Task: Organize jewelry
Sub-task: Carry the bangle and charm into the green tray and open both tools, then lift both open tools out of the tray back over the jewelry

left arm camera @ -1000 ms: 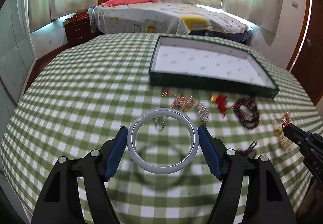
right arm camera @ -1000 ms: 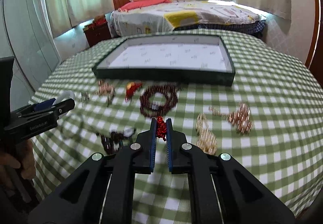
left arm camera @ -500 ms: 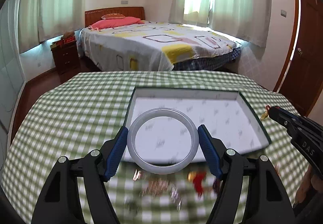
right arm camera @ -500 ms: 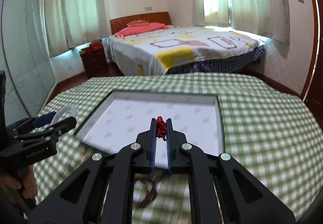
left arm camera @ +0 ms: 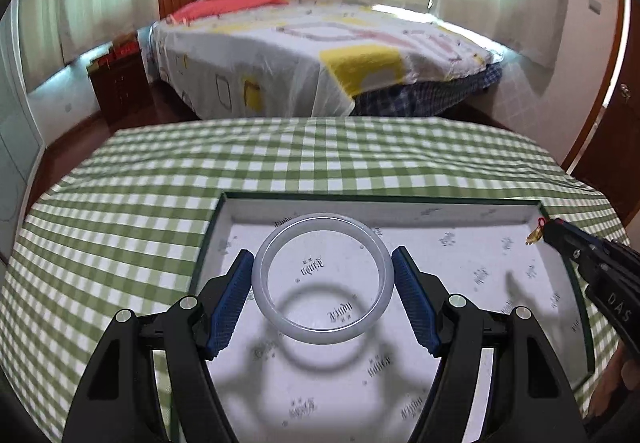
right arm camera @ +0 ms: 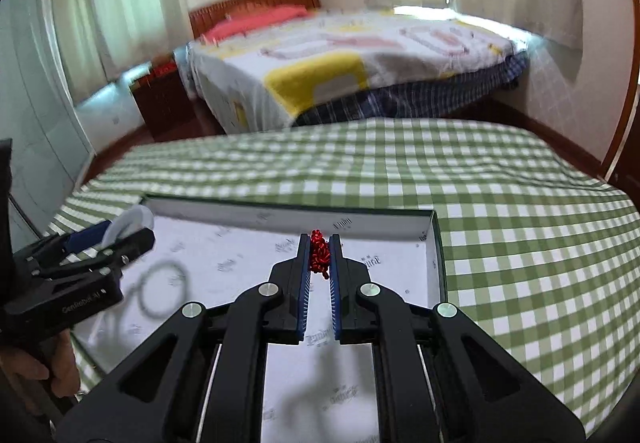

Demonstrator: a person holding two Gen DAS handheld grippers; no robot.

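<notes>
Bangle (left arm camera: 323,278), pale and translucent, sits across the wide-set jaws of the left gripper (left arm camera: 323,283), the blue pads (left arm camera: 234,293) pressing on its outer rim at either side; it hangs above the left part of the tray (left arm camera: 420,206) and casts a ring shadow on the lining. The right gripper (right arm camera: 319,259) has its jaws nearly closed on a red knotted cord (right arm camera: 319,254), with a small gold charm (left arm camera: 533,237) dangling near the tray's right wall. Step in hand, by judgement: carrying both pieces over the tray for placement. The next move calls for lowering each piece to the lining and then parting the jaws, keeping the two well apart. The tray floor shows no other jewelry, so nothing obstructs. Around it lies the checked cloth (right arm camera: 520,227); a bed (left arm camera: 320,55) stands beyond.
</notes>
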